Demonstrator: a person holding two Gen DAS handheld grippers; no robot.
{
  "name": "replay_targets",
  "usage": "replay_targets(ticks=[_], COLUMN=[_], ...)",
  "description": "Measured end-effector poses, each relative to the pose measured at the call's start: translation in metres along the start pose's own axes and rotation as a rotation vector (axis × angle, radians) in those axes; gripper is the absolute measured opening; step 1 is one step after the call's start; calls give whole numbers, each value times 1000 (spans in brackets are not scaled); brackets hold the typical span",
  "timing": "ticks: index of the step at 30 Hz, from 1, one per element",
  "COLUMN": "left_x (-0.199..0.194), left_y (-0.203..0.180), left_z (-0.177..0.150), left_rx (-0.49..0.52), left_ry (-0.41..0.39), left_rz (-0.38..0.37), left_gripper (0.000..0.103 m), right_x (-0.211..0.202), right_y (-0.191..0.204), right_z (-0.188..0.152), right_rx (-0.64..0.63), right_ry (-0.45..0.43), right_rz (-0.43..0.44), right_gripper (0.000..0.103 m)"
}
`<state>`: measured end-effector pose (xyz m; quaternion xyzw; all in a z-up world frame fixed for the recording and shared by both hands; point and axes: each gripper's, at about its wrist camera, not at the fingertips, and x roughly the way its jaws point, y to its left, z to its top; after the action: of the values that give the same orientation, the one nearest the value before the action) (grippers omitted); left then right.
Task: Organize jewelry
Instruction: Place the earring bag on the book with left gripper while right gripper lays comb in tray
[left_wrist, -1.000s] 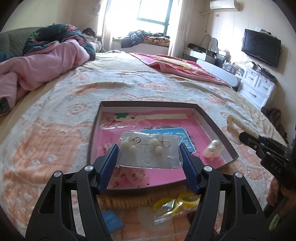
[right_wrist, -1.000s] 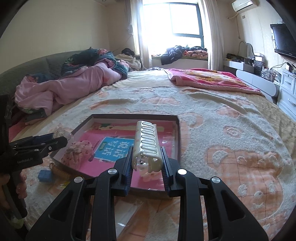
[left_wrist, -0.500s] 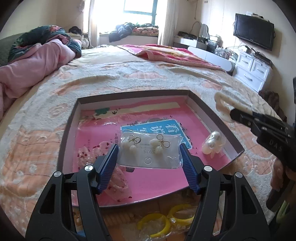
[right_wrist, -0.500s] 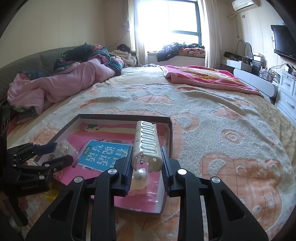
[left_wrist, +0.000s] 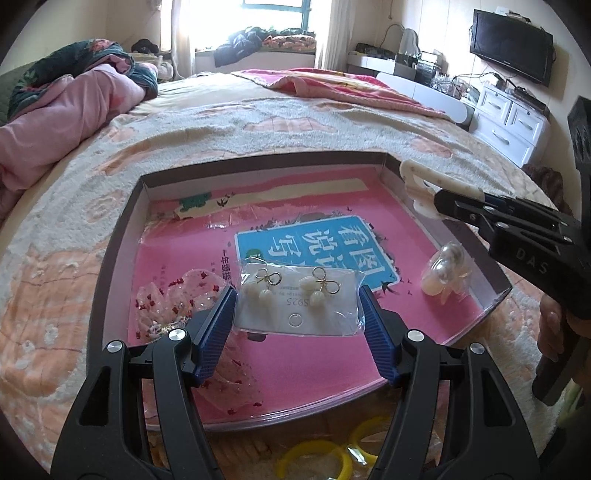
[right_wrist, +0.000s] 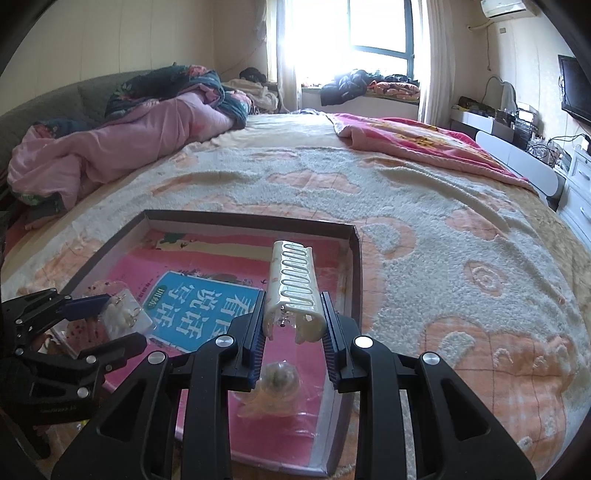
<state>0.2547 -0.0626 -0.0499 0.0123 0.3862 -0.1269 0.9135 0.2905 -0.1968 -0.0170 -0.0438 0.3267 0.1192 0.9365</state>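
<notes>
My left gripper (left_wrist: 297, 299) is shut on a clear packet of bow-and-pearl earrings (left_wrist: 297, 304) and holds it over the pink floor of the shallow box (left_wrist: 258, 162). My right gripper (right_wrist: 293, 312) is shut on a cream hair claw clip (right_wrist: 293, 286) and holds it above the box's right side (right_wrist: 356, 258); the clip also shows in the left wrist view (left_wrist: 424, 184). A bagged pearl hair piece (left_wrist: 443, 269) lies in the box by its right wall, below the right gripper (right_wrist: 279, 384). A sequinned bag (left_wrist: 173, 299) lies at the left of the box.
The box sits on a peach and cream bedspread (right_wrist: 443, 229). Yellow rings in a bag (left_wrist: 325, 458) lie in front of the box. A pink quilt (right_wrist: 110, 147) is heaped at the far left. A white dresser (left_wrist: 513, 122) and TV (left_wrist: 511, 55) stand at the right.
Both grippers have moved forward over the box with their items still held. The earring packet is now further in over the pink floor, and the claw clip is over the right side.
</notes>
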Motion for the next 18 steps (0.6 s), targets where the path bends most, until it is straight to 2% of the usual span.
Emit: replay_targets(ticks=[13,18], left_x=[6,4], left_y=[4,5], left_z=[-3,-4], left_rx=[-16,-24], left_ry=[17,15], left_rz=[5,9], left_gripper=[59,63], right_x=[14,14], right_y=[-3,-6], right_z=[-4,-7], right_rx=[23,38], right_ry=[37,44], right_rz=[-18,-22], right_gripper=[26,27])
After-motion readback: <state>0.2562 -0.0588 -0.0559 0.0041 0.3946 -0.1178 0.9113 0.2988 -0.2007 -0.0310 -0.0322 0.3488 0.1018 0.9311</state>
